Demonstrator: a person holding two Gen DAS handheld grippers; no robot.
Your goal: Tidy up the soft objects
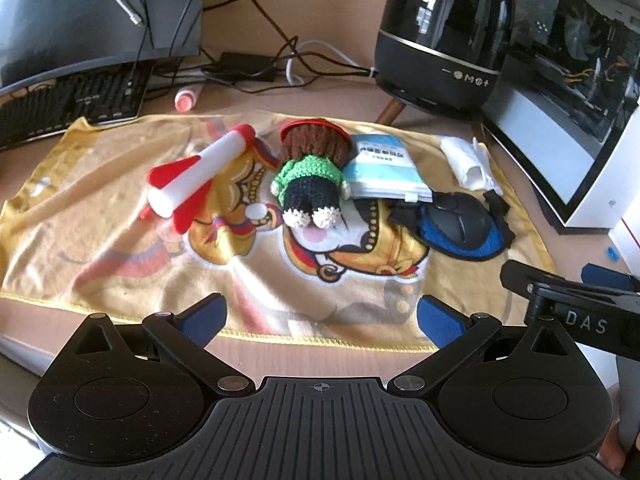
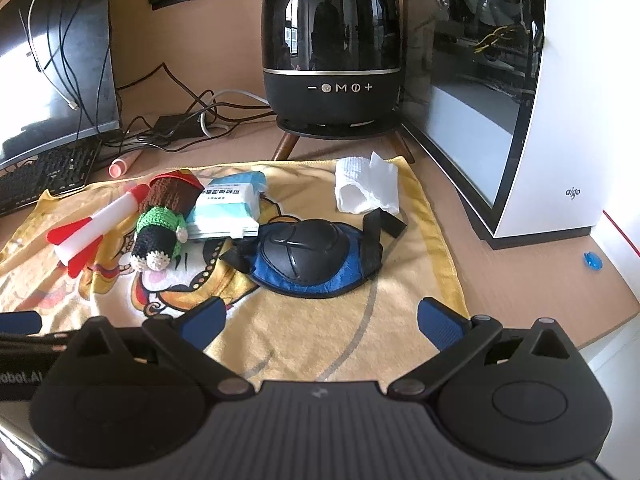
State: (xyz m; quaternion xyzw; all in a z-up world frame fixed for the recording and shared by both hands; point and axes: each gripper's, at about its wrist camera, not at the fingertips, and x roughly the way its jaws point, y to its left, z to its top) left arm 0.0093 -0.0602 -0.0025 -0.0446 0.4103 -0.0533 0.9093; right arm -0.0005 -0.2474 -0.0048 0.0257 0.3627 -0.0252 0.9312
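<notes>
Both the left gripper (image 1: 322, 316) and right gripper (image 2: 320, 318) hung wide and empty over the yellow printed towel (image 1: 120, 280). Beyond lay the blue-and-black knee pad (image 2: 316, 256), crocheted green doll (image 1: 308, 180) and foam rocket (image 1: 200, 172), crowded together; grabbing one risked dragging its neighbour.

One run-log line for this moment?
left claw: open, empty | right claw: open, empty | crochet doll, foam rocket: on towel, untouched

One foam rocket (image 1: 200, 172), one crochet doll (image 1: 310, 172), one tissue pack (image 1: 386, 170), one knee pad (image 2: 316, 256), one towel (image 1: 120, 272)
</notes>
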